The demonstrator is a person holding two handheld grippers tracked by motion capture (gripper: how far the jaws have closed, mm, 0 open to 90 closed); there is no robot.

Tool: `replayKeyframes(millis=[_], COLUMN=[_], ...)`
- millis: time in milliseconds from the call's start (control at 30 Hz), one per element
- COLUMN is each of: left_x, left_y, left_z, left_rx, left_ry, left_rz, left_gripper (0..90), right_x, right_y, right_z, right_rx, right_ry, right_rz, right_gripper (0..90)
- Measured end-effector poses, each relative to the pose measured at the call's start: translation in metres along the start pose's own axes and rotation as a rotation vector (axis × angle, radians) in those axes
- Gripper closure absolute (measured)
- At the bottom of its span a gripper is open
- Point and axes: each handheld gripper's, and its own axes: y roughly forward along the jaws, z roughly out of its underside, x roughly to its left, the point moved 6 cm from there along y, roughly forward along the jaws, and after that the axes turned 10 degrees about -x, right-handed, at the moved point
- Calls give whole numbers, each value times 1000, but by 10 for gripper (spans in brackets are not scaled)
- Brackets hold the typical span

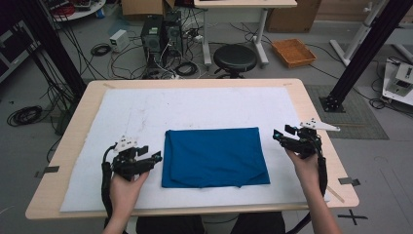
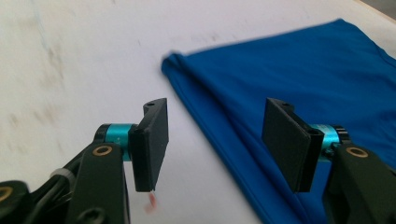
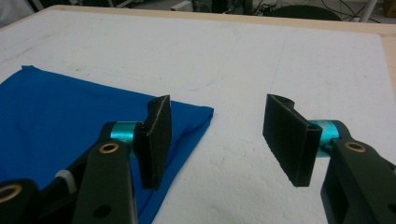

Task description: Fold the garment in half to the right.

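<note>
**Folded cloth flanked by two open grippers**

No readable writing is seen. The blue cloth [image 1: 214, 157] lies folded on the white mat [image 1: 195, 107], toward the table's near edge. The left gripper [image 1: 155, 157] is held just beside its left edge, jaws apart and empty. The right gripper [image 1: 280, 134] is held near its far right corner, jaws likewise apart. Nothing is seen between jaws and cloth.

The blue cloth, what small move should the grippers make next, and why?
Probably close in on the side edges: the folded blue cloth lies flat between the left gripper and right gripper, both open and holding nothing, each jaw pair already straddling an edge.
</note>
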Motion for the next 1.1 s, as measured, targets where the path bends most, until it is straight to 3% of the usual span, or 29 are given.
replayKeyframes(millis=[133,333,533,700,800,833,933,1100], left_x=[-11,-21,-26,-38,-42,-44,-48,-49], left_y=[-8,-8,-2,8,12,13,16,18], left_z=[23,42,43,42,42,42,43,42], left_rx=[28,70,65,79,92,98,105,109], left_ry=[-67,-170,-197,-156,-150,-140,-117,-96], left_rz=[17,39,36,39,42,36,33,14], left_gripper=[412,420,432,444,551,618,678,776], right_x=[1,4,5,11,20,25,40,79], right_y=[0,1,2,4,8,11,21,50], right_z=[0,0,-1,-2,-4,-6,-11,-15], right_rx=[-2,1,-1,-1,-3,-5,-1,24], right_ry=[-5,-13,-14,-19,-31,-41,-43,-71], right_rz=[1,-1,-3,-13,-31,-41,-74,-144], right_gripper=[424,424,424,424,427,428,427,478])
